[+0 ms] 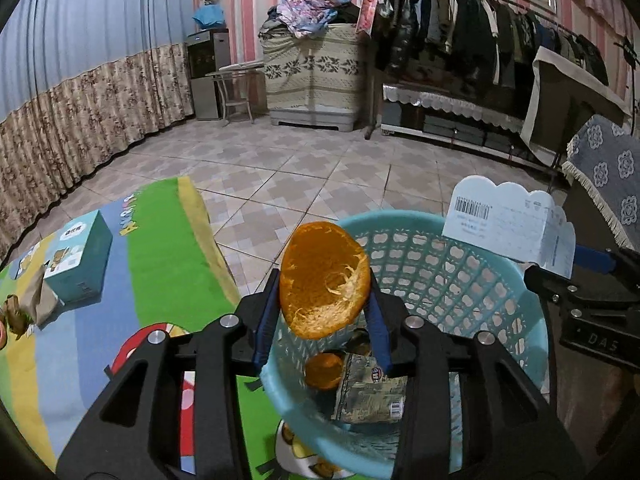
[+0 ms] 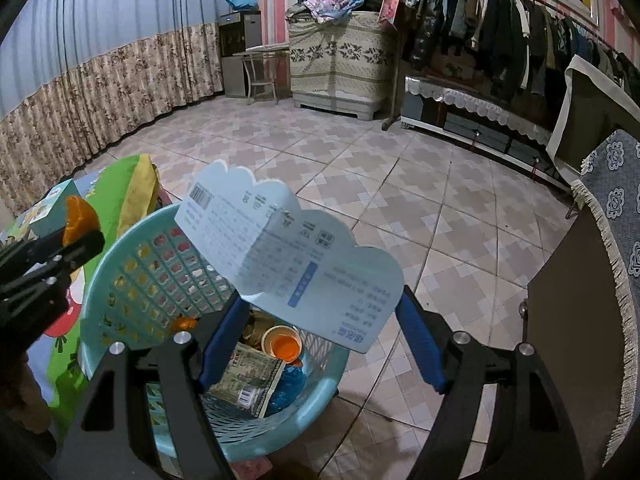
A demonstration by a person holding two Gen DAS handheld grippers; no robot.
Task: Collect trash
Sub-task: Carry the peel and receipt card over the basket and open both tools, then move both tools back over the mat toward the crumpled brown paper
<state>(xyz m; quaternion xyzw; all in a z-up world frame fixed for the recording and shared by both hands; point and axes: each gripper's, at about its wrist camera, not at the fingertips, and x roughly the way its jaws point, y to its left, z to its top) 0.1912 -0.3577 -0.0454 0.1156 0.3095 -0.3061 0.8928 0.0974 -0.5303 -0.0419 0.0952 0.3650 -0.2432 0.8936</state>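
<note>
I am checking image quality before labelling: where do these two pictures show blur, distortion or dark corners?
Left wrist view: orange peel sharp, near rim of the blue basket smeared, curtain line bowed, corners black. Right wrist view: printed carton flap slightly soft, floor tiles curved by the fisheye, corners dark.

The tiled floor (image 2: 380, 208) carries a colourful play mat (image 1: 160, 248) with green, blue and yellow stripes. A light blue plastic basket (image 1: 516, 300) stands at the mat's edge, partly over the tiles. On the mat, well apart from the basket, lies a teal box (image 1: 82, 256) with a brown paper bag (image 1: 36, 300) just beside it. Further back on the tiles stand a cloth-covered cabinet (image 1: 312, 76), a small folding table (image 1: 236, 80) and a low lace-trimmed bench (image 1: 448, 112).
</note>
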